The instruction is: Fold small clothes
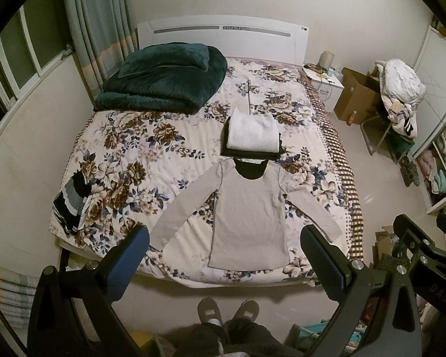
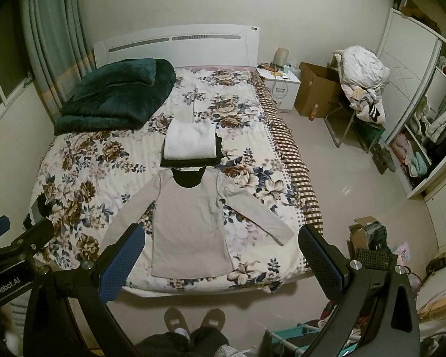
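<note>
Pale grey cotton is what I see first: a long-sleeved grey top (image 1: 248, 217) lies flat on the bed (image 1: 139, 160), near the foot edge, chest up, neckline pointing toward the headboard. Both sleeves are spread out and angled down toward the foot of the bed. A dark inner collar shows at its neck. The floral bedspread is cream with brown and blue flowers.

Just beyond the neckline sits a small stack of folded clothes (image 1: 251, 136), a white piece on top of darker ones, the stack's near edge touching the collar area. A folded dark green blanket (image 1: 163, 80) lies at the head of the bed on the left. A striped black and grey garment (image 1: 71, 205) rests at the bed's left edge.

My left gripper (image 1: 224, 255) is held above the foot of the bed, its blue-padded fingers spread wide and holding nothing. My right gripper (image 2: 221, 258) is likewise wide apart and empty, beside the left one. Neither touches the top.

Below, a person's slippered feet (image 2: 194, 321) stand on the floor at the bed's foot.
</note>
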A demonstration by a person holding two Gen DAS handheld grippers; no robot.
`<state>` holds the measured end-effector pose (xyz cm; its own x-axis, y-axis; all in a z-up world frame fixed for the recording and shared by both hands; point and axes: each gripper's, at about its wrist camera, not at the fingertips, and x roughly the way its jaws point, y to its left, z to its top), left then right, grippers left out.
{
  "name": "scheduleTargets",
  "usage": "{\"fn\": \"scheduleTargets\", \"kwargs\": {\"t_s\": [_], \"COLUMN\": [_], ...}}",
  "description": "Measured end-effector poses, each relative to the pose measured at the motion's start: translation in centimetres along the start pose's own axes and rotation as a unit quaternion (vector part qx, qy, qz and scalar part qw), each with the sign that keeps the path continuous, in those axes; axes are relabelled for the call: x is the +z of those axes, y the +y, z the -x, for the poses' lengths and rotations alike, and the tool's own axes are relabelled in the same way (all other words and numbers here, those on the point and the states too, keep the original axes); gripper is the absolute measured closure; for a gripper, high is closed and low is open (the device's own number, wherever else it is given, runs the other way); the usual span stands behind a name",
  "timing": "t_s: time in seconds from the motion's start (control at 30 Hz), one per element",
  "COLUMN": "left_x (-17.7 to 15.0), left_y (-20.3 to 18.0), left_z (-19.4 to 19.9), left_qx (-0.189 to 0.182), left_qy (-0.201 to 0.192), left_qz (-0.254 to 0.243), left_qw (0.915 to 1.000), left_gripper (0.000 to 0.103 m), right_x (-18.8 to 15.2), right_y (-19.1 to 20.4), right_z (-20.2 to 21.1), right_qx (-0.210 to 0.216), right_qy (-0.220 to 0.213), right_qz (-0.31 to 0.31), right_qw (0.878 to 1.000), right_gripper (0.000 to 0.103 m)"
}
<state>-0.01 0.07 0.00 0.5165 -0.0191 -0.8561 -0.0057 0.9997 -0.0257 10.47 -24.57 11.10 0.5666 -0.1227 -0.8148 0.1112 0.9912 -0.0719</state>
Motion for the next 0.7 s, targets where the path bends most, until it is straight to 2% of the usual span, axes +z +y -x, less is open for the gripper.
{"fn": "scheduleTargets", "kwargs": {"t_s": [0.33, 0.43, 0.7], "left_x": [0.1, 0.1, 0.6], "left_y": [0.0, 0.0, -0.3], "left_z": [-0.1, -0.1, 0.4], "left_qx": [-0.001, -0.002, -0.003], "left_qy": [-0.002, -0.003, -0.005], "left_qz": [0.000, 0.000, 0.000], "left_qw": [1.0000, 1.0000, 1.0000], "left_gripper": [0.000, 0.000, 0.000], "right_x": [-0.1, 1.1, 0.6], "right_y": [-0.3, 0.8, 0.3], "right_z": [0.3, 0.8, 0.9], "right_qx": [0.002, 0.001, 0.002], "right_qy": [-0.002, -0.003, -0.005], "right_qz": [-0.001, -0.001, -0.001], "right_qw": [1.000, 1.000, 1.000], "right_gripper": [0.000, 0.000, 0.000]}}
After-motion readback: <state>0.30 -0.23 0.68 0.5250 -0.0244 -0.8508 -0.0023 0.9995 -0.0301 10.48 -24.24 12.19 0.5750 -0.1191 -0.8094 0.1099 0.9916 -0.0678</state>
